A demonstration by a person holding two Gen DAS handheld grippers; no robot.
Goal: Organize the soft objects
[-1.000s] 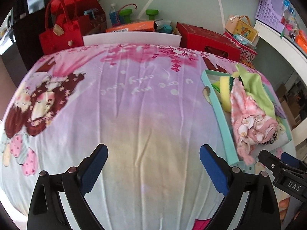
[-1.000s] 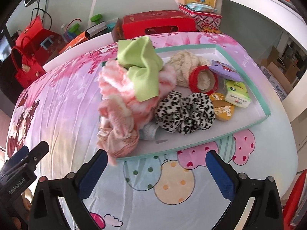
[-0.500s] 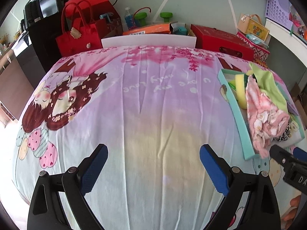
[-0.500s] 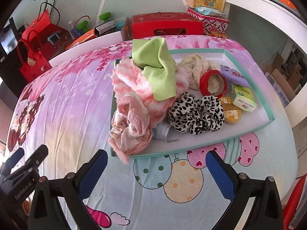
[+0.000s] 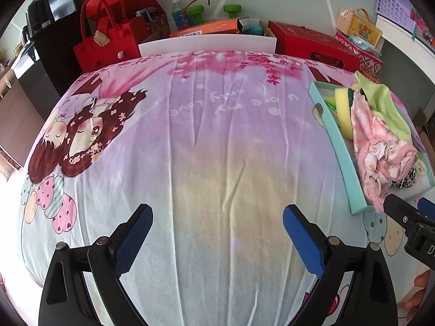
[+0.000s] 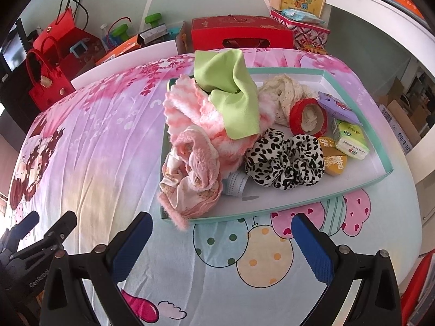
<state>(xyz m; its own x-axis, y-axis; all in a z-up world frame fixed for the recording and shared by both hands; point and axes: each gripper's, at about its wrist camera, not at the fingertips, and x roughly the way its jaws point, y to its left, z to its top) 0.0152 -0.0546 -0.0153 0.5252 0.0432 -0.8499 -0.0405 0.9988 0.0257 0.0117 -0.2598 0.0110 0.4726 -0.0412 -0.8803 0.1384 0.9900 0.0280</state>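
Observation:
A teal-rimmed tray [image 6: 274, 212] lies on the cartoon bedsheet. It holds a pink fluffy cloth [image 6: 195, 125], a pink patterned garment [image 6: 190, 179] hanging over the front left rim, a green cloth [image 6: 233, 92], a cream knit piece [image 6: 282, 92], a leopard scrunchie [image 6: 285, 160], a red tape roll [image 6: 308, 115] and small packets. My right gripper [image 6: 221, 240] is open and empty just in front of the tray. My left gripper [image 5: 217, 233] is open and empty over bare sheet, left of the tray [image 5: 337, 149].
Red bags [image 5: 106, 43], a red box [image 5: 312, 43], an orange box and dumbbells stand beyond the bed's far edge. A white shelf [image 6: 380, 8] runs along the right. The sheet [image 5: 204, 135] left of the tray is bare.
Both grippers have pulled back and up from the bed, so the tray and sheet look farther away. Nothing on the bed has moved.

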